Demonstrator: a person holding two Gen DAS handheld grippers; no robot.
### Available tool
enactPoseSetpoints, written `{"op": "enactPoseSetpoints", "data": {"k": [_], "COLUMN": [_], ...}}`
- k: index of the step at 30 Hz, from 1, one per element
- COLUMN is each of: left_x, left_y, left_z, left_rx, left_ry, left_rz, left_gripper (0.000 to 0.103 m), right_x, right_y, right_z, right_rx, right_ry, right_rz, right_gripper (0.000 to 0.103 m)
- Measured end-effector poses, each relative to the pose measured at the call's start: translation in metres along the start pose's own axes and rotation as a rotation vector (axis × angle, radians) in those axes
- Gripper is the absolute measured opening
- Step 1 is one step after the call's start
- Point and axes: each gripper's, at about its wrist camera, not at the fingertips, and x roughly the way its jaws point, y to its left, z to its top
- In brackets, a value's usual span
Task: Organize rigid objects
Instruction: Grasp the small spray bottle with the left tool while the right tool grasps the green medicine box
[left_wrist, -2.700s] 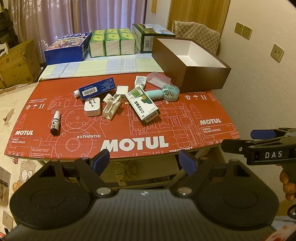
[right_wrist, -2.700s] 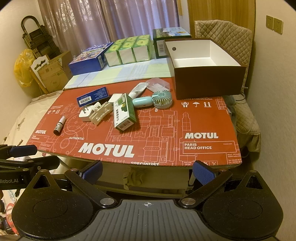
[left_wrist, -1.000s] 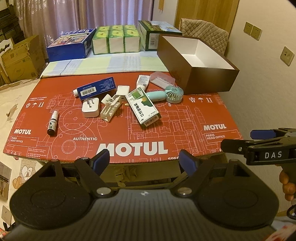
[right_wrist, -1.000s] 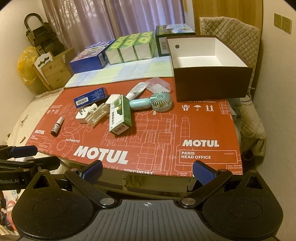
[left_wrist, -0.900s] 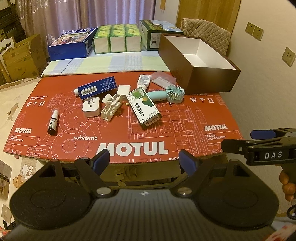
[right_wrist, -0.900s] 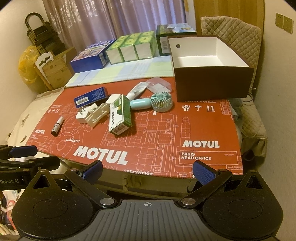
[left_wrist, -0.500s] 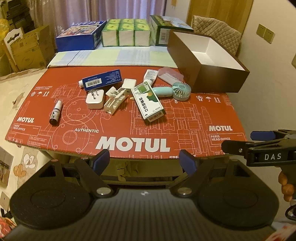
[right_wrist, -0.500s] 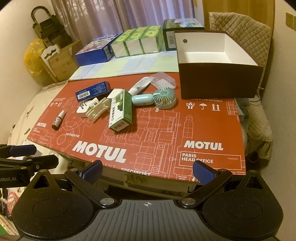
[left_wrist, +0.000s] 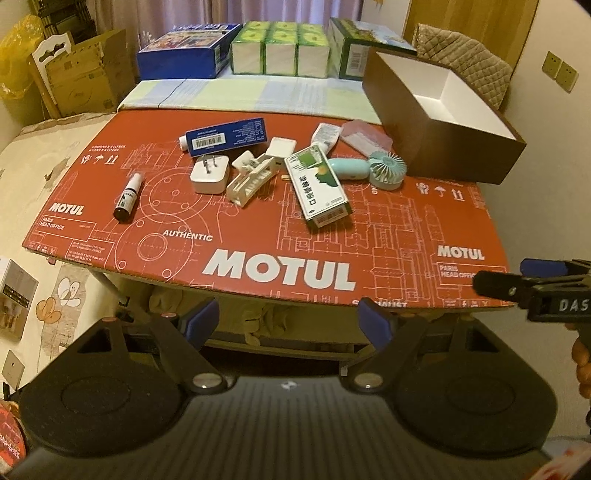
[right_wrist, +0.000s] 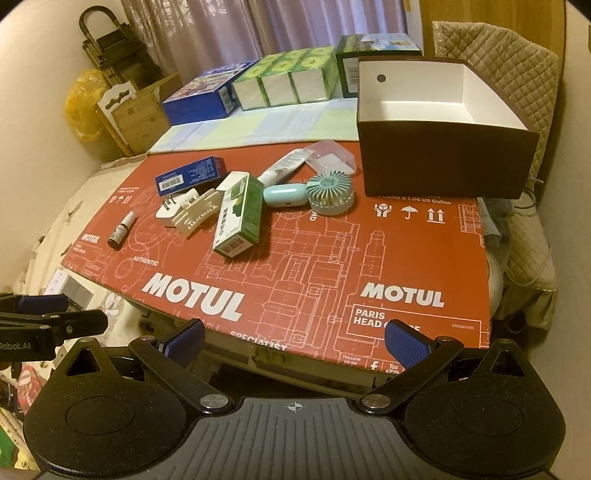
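Green box (left_wrist: 318, 185) untouched; left claw (left_wrist: 287, 323) & right claw (right_wrist: 295, 341) wide, empty.

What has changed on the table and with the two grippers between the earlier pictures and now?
Both grippers have come forward and higher toward the red cardboard, so the table looks closer. The left gripper and right gripper are open and empty as before; nothing was gripped or released. The green carton, mint fan and empty brown box have not moved.
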Motion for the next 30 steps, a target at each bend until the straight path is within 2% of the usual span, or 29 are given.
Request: {"op": "enactPoseSetpoints", "data": {"k": [7,14,20,27,30], "left_x": [0.02,0.056,0.089,0.127,0.139], "left_y": [0.019,0.058,0.108,0.164,0.183], "left_z": [0.008,0.03,0.059,0.085,0.094], "left_rx": [0.014,0.043,0.036,0.015,0.015], "left_ry": [0.027,0.054,0.044,0.059,0.055], "left_rz": [0.006,0.011,0.037,0.07,0.078], "left_gripper": [0.079,0.079,0.078,0.066,0.066], "right_x": [0.006,0.019,0.051,0.101,0.116], "right_y": [-0.01,-0.016,-0.008,0.013,0.021], "right_z": [0.003,0.016,0.04,0.064,0.072], "right_rx": [0.055,0.139,0.181,0.202,0.198], "right_ry": [-0.011,-0.036,-0.022,-0.003,-0.003], "right_rz": [0.025,0.015,0.039,0.008,-0.011], "right_gripper": [0.101,0.101,0.101,0.097,0.097]}}
